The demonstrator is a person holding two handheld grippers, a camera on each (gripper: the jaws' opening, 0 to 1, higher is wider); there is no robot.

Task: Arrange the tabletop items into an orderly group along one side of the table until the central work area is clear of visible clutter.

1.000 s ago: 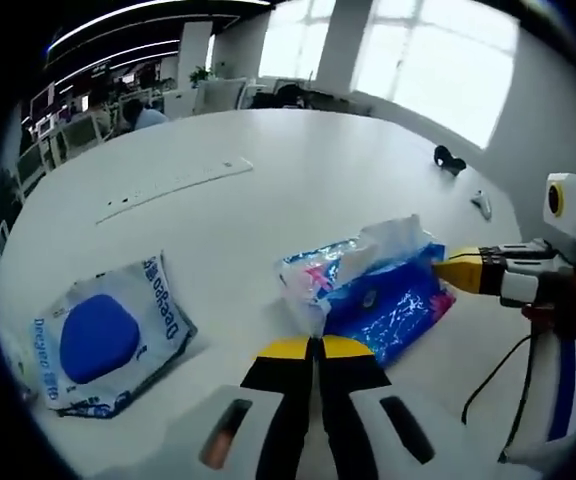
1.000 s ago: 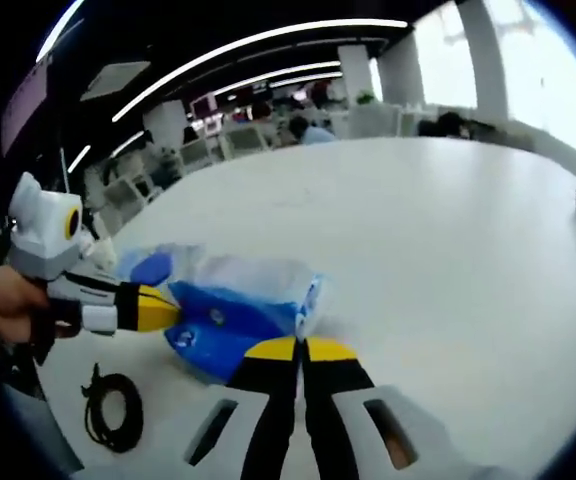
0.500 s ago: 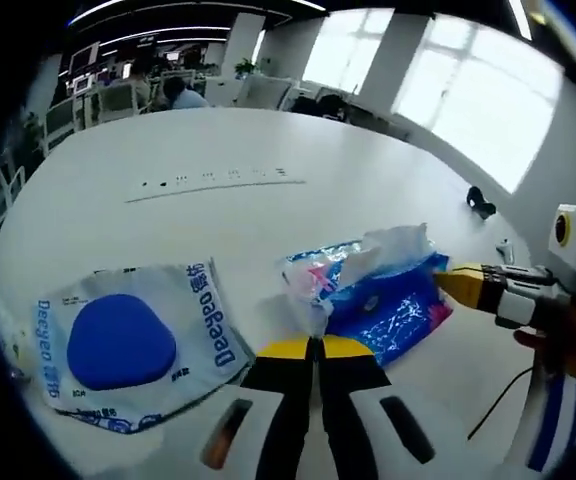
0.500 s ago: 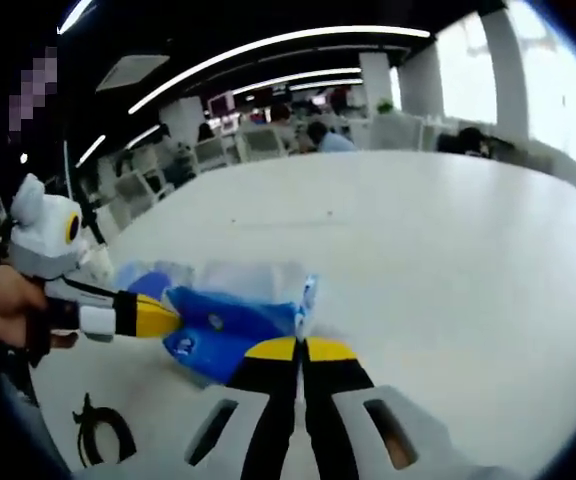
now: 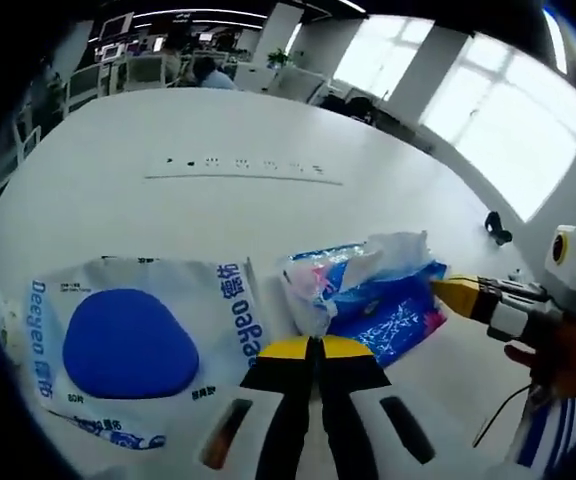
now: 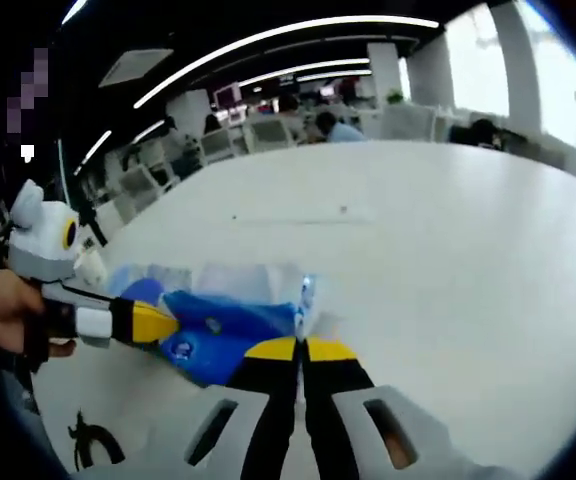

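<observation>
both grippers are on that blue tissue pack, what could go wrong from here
1. The left gripper and right gripper each pinch thin film at opposite ends of the blue tissue pack; pulling apart could tear it.
2. Loose tissue sticks out of the top and may spill.
3. The white wipes packet lies right beside the pack, so dragging could shove it.

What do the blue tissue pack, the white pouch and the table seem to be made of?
Tissue pack: thin glossy plastic film, going by its crinkles and highlights; the white stuff bunched at its top looks like soft tissue or film. Pouch: smooth printed plastic, flat with a slight sheen. Table: hard, matte white surface, probably laminate.
</observation>
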